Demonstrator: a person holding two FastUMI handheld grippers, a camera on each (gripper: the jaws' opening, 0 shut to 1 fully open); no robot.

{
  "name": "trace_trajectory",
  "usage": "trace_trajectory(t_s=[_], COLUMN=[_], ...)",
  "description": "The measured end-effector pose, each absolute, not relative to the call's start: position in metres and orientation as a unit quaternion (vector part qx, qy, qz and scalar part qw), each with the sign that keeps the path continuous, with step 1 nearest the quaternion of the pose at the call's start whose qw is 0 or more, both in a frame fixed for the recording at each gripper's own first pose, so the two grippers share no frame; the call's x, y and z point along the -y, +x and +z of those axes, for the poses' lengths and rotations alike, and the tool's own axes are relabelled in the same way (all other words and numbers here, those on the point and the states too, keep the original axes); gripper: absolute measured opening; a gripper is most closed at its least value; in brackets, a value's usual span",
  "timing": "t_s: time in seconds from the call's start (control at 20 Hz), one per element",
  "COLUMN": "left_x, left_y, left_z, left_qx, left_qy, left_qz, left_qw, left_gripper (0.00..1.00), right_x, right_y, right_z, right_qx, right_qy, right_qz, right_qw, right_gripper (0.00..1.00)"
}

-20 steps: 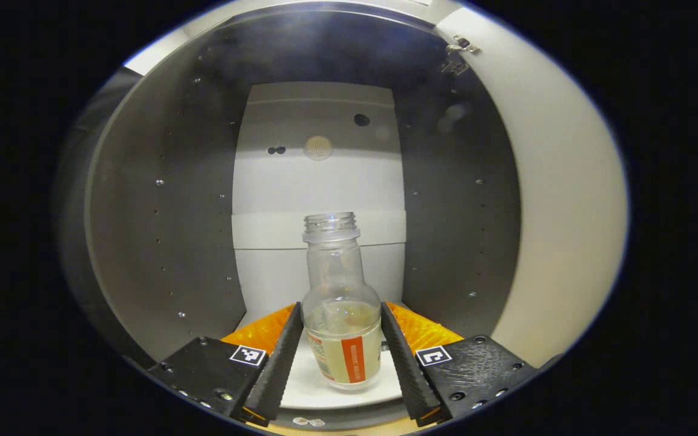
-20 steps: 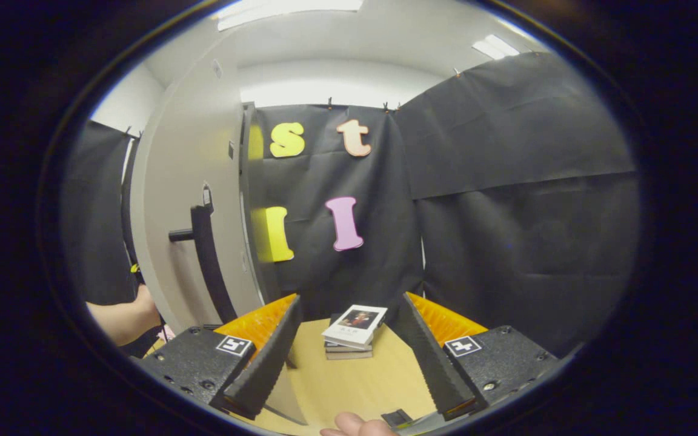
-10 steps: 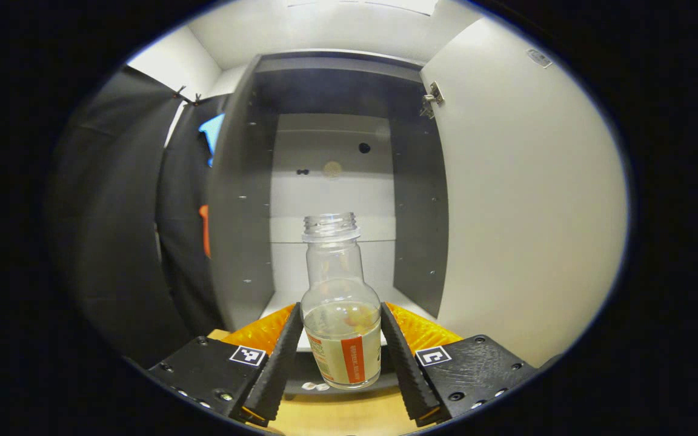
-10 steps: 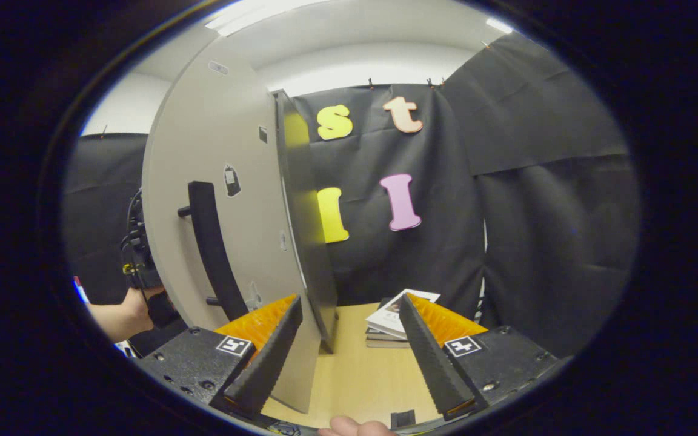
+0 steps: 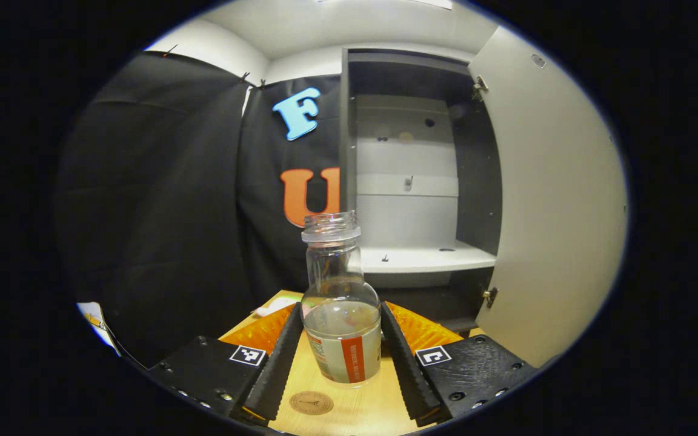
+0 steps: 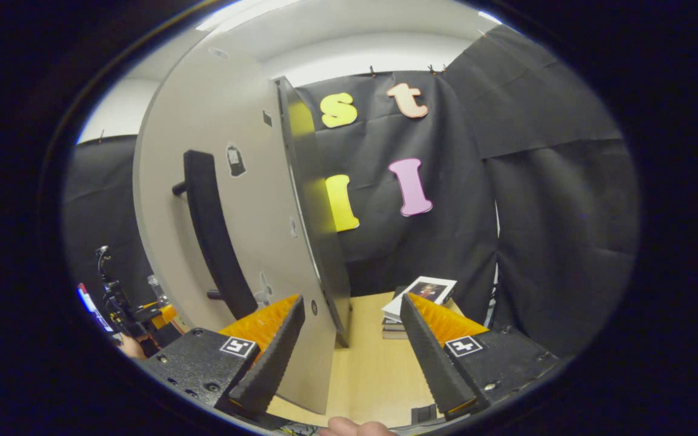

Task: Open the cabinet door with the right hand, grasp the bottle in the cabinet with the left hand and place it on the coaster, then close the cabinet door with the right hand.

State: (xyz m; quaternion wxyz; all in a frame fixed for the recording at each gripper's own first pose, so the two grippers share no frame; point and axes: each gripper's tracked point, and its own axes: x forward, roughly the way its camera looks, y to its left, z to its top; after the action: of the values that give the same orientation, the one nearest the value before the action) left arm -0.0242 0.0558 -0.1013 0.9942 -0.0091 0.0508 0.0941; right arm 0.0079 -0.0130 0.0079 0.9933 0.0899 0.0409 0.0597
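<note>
Left claw [image 5: 341, 357] grips the upright bottle [image 5: 340, 315], mouth up; right claw [image 6: 355, 357] gapes empty.

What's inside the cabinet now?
The cabinet stands open, its shelf bare apart from small dark specks. The bottle is outside, clamped in the left tool. The door hides the cabinet's right side.

Between the left gripper's [image 5: 340, 351] fingers stands a clear glass bottle [image 5: 340, 315] with a white label crossed by an orange vertical stripe. Below it, a round light-brown coaster [image 5: 311, 402] with a darker printed mark lies on the pale wooden table [image 5: 373, 412]. Ahead, the cabinet [image 5: 409, 181] has dark grey side walls and a white back and shelf. Left of the right gripper [image 6: 352, 357], the cabinet door [image 6: 246, 200] is light beige with a black handle [image 6: 212, 230]; ahead lies a stack of books [image 6: 415, 303], the top cover white
</note>
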Motion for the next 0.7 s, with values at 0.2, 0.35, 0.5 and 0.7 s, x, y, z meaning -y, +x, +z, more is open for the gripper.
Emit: trace_trajectory(t_s=[0.2,0.35,0.5,0.7], left_x=[-0.092,-0.114,-0.118,-0.114], left_y=[-0.029,-0.026,-0.015,-0.008], left_z=[-0.168,-0.222,-0.271,-0.304], left_qx=[-0.062,-0.081,-0.104,-0.110], left_qy=[-0.018,-0.012,0.017,0.018], left_qz=[0.143,0.178,0.186,0.175], left_qw=[0.988,0.981,0.977,0.978], left_gripper=[0.75,0.75,0.75,0.75], right_x=[-0.004,-0.016,-0.017,-0.015], right_y=[0.003,0.003,0.013,0.021], right_z=[-0.014,-0.036,-0.050,-0.064], right_qx=[-0.063,-0.095,-0.121,-0.145], right_qy=[0.059,0.037,0.046,0.047], right_qz=[0.049,0.042,0.032,0.014], right_qw=[0.995,0.994,0.991,0.988], right_gripper=[0.99,0.99,0.98,0.98])
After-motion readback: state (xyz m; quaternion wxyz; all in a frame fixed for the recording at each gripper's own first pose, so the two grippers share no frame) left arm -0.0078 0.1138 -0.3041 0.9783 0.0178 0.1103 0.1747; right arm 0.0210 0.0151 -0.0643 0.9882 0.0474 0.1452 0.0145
